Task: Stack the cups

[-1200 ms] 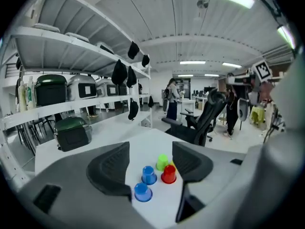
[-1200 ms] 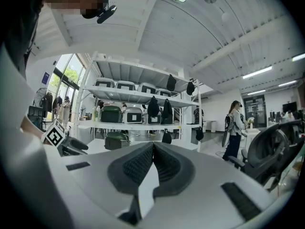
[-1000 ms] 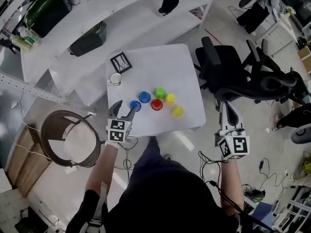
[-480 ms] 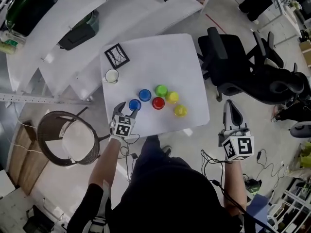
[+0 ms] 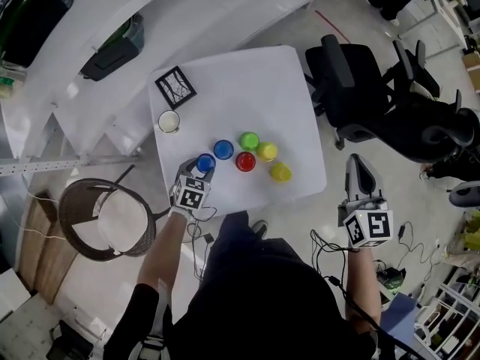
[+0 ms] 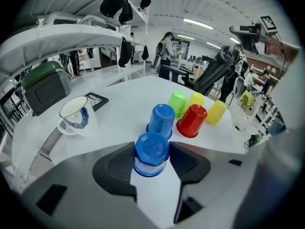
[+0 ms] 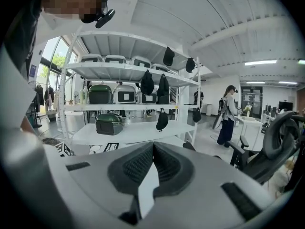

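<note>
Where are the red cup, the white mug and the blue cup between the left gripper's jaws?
red cup (image 6: 192, 120): left gripper view, on its side wall.
white mug (image 6: 78, 123): left gripper view, on its outer wall.
nearer blue cup (image 6: 152, 148): left gripper view, on its upturned base.

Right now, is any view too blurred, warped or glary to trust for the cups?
Head view: sharp, evenly lit, faint shadows; the cups look small. Left gripper view: edges bend and corners darken, but the near blue cup reads clearly, no glare. Right gripper view: same bending, faces the shelves, no cups.
</note>
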`<action>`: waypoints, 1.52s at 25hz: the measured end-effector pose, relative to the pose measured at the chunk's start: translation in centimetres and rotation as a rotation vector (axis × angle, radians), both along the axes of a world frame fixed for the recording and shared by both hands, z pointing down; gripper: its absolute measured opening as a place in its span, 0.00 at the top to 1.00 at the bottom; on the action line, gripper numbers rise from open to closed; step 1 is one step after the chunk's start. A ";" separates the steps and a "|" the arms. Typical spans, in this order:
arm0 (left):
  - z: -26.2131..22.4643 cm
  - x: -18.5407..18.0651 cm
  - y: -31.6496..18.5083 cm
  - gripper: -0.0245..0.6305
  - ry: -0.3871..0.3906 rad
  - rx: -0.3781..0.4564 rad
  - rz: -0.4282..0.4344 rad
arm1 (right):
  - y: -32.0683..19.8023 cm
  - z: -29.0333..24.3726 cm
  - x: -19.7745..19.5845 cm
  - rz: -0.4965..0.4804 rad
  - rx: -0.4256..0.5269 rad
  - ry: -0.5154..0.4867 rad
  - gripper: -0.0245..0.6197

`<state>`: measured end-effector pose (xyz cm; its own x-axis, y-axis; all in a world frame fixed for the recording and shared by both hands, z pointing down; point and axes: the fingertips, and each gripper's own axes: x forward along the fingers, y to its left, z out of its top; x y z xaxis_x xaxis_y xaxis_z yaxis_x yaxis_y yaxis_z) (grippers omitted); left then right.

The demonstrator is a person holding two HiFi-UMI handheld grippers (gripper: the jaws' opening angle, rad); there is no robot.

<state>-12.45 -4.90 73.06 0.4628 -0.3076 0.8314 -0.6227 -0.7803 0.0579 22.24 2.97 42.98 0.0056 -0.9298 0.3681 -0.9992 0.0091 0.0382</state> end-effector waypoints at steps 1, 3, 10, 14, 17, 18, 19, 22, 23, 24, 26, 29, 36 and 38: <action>-0.4 -0.3 -0.5 0.62 -0.004 0.006 -0.016 | -0.3 0.0 0.1 0.001 0.002 -0.001 0.96; -1.9 -0.9 -2.2 0.62 0.004 0.036 -0.060 | -0.8 0.1 0.3 0.003 0.003 -0.003 0.96; -7.7 4.1 -10.7 0.62 0.155 0.115 -0.077 | -2.2 0.0 0.1 0.016 -0.020 0.014 0.96; -6.5 9.2 -15.4 0.62 0.143 0.114 0.015 | -1.9 0.5 0.5 0.043 -0.070 0.029 0.96; -4.2 12.4 -17.9 0.62 0.122 0.073 0.065 | -1.2 2.0 1.4 0.082 -0.122 0.026 0.96; -3.4 13.3 -18.6 0.62 0.116 0.059 0.080 | -0.9 2.6 1.7 0.098 -0.141 0.023 0.96; -2.8 14.0 -19.1 0.62 0.109 0.048 0.094 | -0.5 3.1 2.0 0.114 -0.157 0.020 0.96; -1.2 15.4 -20.3 0.62 0.086 0.030 0.122 | 0.5 4.2 2.4 0.144 -0.193 0.017 0.96; -0.8 15.7 -20.7 0.62 0.075 0.026 0.128 | 0.7 4.5 2.5 0.148 -0.199 0.018 0.96; -0.5 15.9 -21.1 0.62 0.064 0.022 0.132 | 0.8 4.6 2.6 0.149 -0.205 0.018 0.96; 0.1 16.2 -21.7 0.62 0.039 0.021 0.138 | 0.9 4.9 2.8 0.152 -0.217 0.015 0.96; 0.6 16.5 -22.2 0.62 0.024 0.039 0.137 | 1.1 5.2 2.9 0.147 -0.211 -0.011 0.96; -3.3 14.7 -20.4 0.55 0.092 0.098 0.036 | 0.6 4.3 2.4 0.072 -0.115 -0.077 0.96; -5.7 13.2 -18.8 0.56 0.108 0.134 0.000 | 0.3 4.0 2.6 0.044 -0.084 -0.109 0.96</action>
<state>0.73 -23.73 67.40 0.5470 -0.4123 0.7285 -0.6185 -0.7855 0.0198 24.86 3.28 46.96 0.0017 -0.8953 0.4454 -0.9969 -0.0363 -0.0693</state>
